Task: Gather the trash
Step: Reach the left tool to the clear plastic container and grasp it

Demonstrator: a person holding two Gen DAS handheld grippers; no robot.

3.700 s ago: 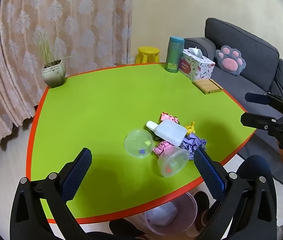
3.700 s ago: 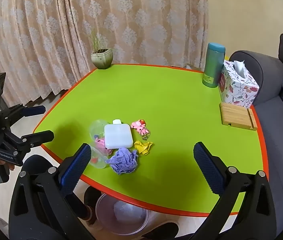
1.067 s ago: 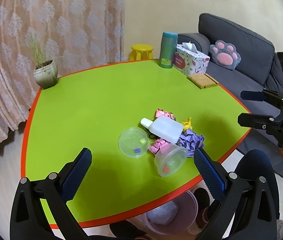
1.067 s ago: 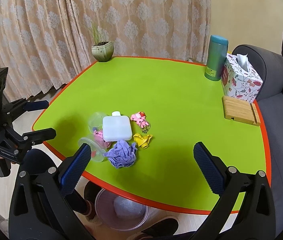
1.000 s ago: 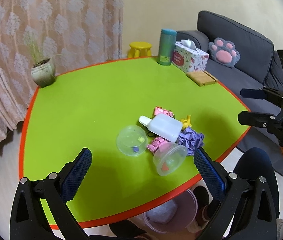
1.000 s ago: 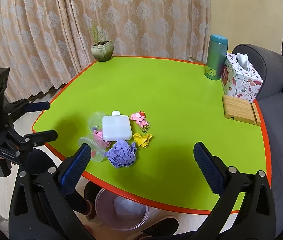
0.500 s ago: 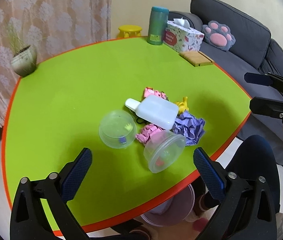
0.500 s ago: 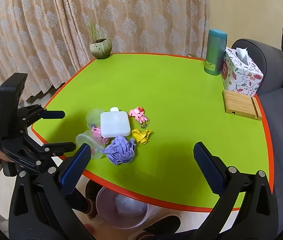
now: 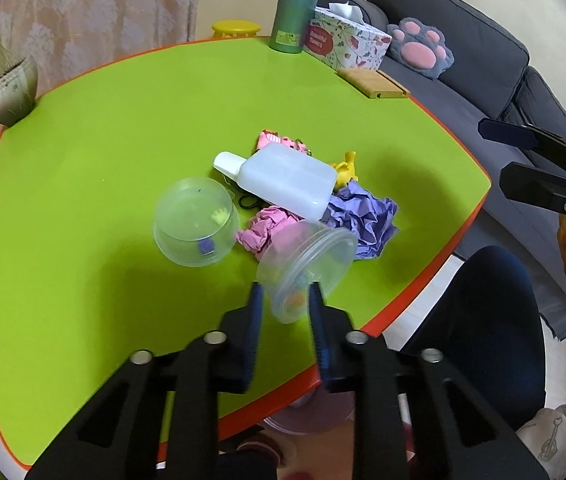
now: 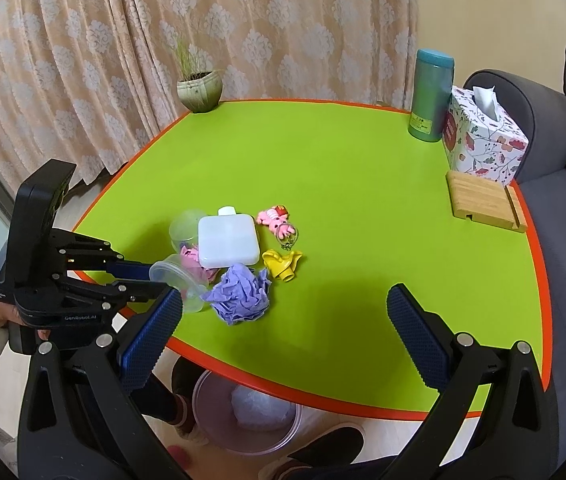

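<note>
Here the left hand-held gripper is closing around the tipped clear cup, light, thin-walled, crushable; the right hand-held gripper gapes empty at five o'clock.

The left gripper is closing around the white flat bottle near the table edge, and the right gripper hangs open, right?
Not the bottle. The left wrist view shows the left gripper closing around the tipped clear plastic cup near the table edge; the white flat bottle lies untouched. The right gripper does hang open.
</note>
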